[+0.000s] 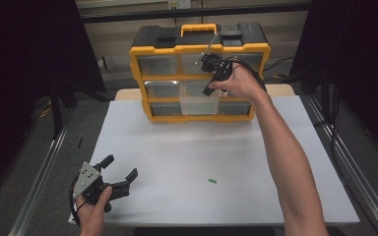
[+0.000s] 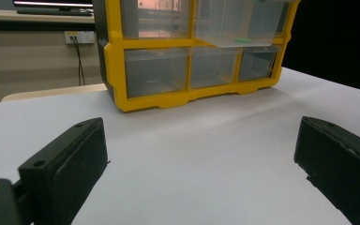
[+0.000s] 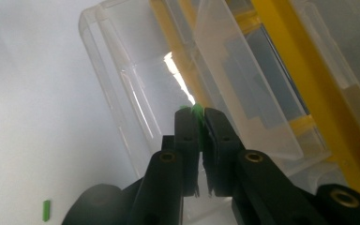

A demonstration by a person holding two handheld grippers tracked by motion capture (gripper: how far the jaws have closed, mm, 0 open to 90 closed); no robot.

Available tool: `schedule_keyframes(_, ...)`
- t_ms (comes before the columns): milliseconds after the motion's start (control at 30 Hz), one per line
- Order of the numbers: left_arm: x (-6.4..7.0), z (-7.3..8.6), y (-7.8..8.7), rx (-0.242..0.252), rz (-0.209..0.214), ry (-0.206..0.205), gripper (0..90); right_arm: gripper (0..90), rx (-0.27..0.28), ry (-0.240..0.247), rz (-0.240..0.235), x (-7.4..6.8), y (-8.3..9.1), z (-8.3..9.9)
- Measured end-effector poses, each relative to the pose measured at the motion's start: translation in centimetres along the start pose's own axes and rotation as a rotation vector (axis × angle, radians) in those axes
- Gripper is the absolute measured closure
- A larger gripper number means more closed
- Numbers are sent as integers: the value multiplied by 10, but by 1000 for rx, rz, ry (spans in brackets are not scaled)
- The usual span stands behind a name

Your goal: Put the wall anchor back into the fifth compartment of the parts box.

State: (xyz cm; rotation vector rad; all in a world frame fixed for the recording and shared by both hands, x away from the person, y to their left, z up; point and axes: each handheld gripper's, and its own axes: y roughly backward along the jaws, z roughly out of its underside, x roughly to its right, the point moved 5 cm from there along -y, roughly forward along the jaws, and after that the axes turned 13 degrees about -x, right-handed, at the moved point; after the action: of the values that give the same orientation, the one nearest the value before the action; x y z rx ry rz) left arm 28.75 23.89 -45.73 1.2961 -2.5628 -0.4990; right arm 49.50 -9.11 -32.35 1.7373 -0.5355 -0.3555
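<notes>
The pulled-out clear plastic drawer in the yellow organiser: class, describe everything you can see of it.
The clear plastic drawer is a see-through, box-shaped bin, pulled partway out of the middle row of the yellow-and-black organiser. It juts forward above the white table. The right gripper, pinching a small green piece, hovers over its open top.

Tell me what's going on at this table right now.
A person is sorting small green pieces into a yellow and black organizer cabinet with clear plastic drawers. The right gripper, jaws nearly closed, pinches a small green piece over the pulled-out clear middle drawer. That drawer already holds a green piece. Another small green piece lies on the white table. The left gripper rests open near the table's front left corner, holding nothing.
</notes>
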Motion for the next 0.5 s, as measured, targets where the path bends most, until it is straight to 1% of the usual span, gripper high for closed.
schedule_keyframes(100, 0, 0, 0, -3, -2, -2, 30, 841, 7, 5, 11, 1, -1, -1)
schedule_keyframes(133, 0, 0, 0, 3, 4, 9, 30, 840, 14, -8, 8, 1, -1, -2)
schedule_keyframes(167, 0, 0, 0, 2, 4, 10, 30, 812, 17, -6, 16, 2, -1, -2)
schedule_keyframes(200, 1, 0, 0, 3, 16, 8, 30, 812, 17, -6, 16, 2, -1, -2)
schedule_keyframes(233, 1, 0, 0, 3, 16, 7, 30, 784, 21, -2, 22, 2, -1, -2)
schedule_keyframes(267, 0, 0, 0, 2, 11, 9, 30, 738, 38, -19, 23, 1, 0, -3)
schedule_keyframes(300, 1, 0, 1, 2, 13, 8, 30, 712, 48, -2, 21, 2, 2, -2)
schedule_keyframes(333, 0, 0, 1, -2, 12, 1, 30, 684, 63, -14, 28, 3, 4, -2)
schedule_keyframes(367, 0, 0, 1, -2, 12, 2, 30, 631, 77, -22, 27, 3, 6, -2)
schedule_keyframes(400, 0, 0, 0, 2, 3, 7, 30, 569, 123, -34, 11, 1, 9, -2)
schedule_keyframes(433, 0, 0, 0, 2, 3, 7, 30, 569, 123, -34, 11, 1, 9, -2)
schedule_keyframes(467, 0, 0, 0, 2, 4, 8, 30, 544, 134, -43, 10, 1, 11, -2)
schedule_keyframes(500, 0, 0, 0, 1, 4, 7, 30, 468, 164, -50, 11, 1, 12, -2)
